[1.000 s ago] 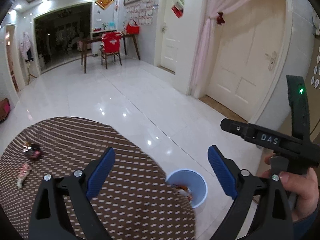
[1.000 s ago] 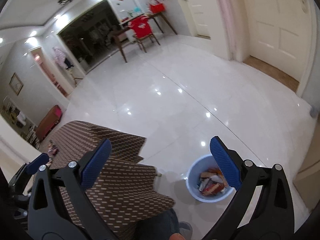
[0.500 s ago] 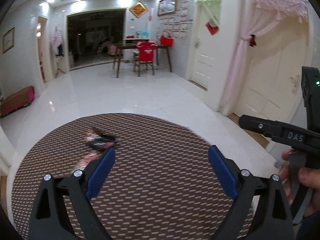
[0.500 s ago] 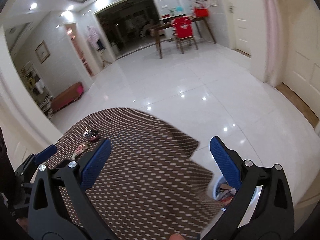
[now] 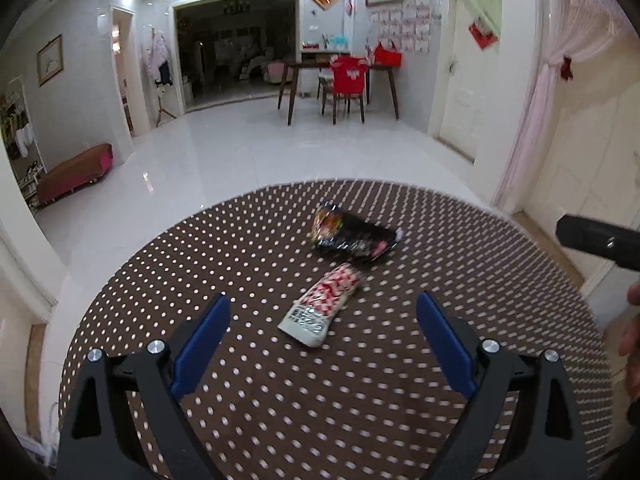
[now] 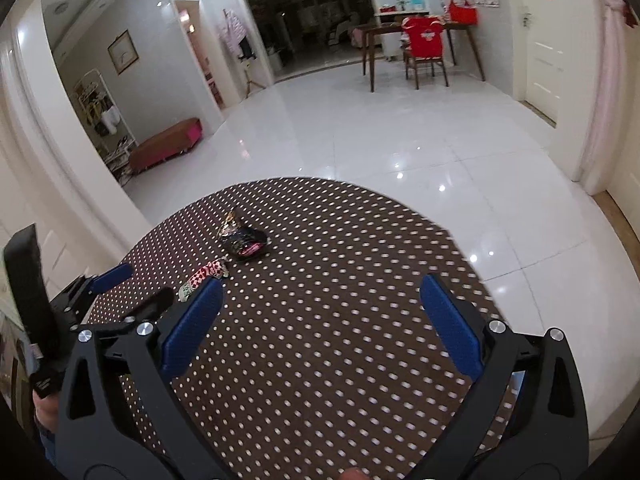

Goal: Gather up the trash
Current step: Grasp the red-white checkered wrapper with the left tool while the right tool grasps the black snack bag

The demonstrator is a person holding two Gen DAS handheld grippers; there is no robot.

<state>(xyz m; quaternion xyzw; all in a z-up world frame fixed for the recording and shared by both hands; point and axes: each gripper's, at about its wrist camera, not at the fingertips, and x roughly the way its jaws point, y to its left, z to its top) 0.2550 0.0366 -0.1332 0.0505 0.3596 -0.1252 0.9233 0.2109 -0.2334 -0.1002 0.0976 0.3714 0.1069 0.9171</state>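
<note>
Wrappers are back in view: both cameras have swung off the floor bin onto the round table (image 5: 500,360). Left gripper (image 5: 322,344) gapes empty, white-red wrapper (image 5: 324,308) between its jaws at table centre, black wrapper (image 5: 352,236) just beyond, toward the far edge. Right gripper (image 6: 320,322) also gapes empty over bare cloth. Next pickup looks imminent. Bin is out of frame; motion blur makes wrapper print unreadable.

A brown tablecloth (image 5: 400,400) dotted white carries a black wrapper (image 5: 352,238) and a red-and-white checked packet (image 5: 324,306). Blue pads (image 5: 200,344) line black grippers.
</note>
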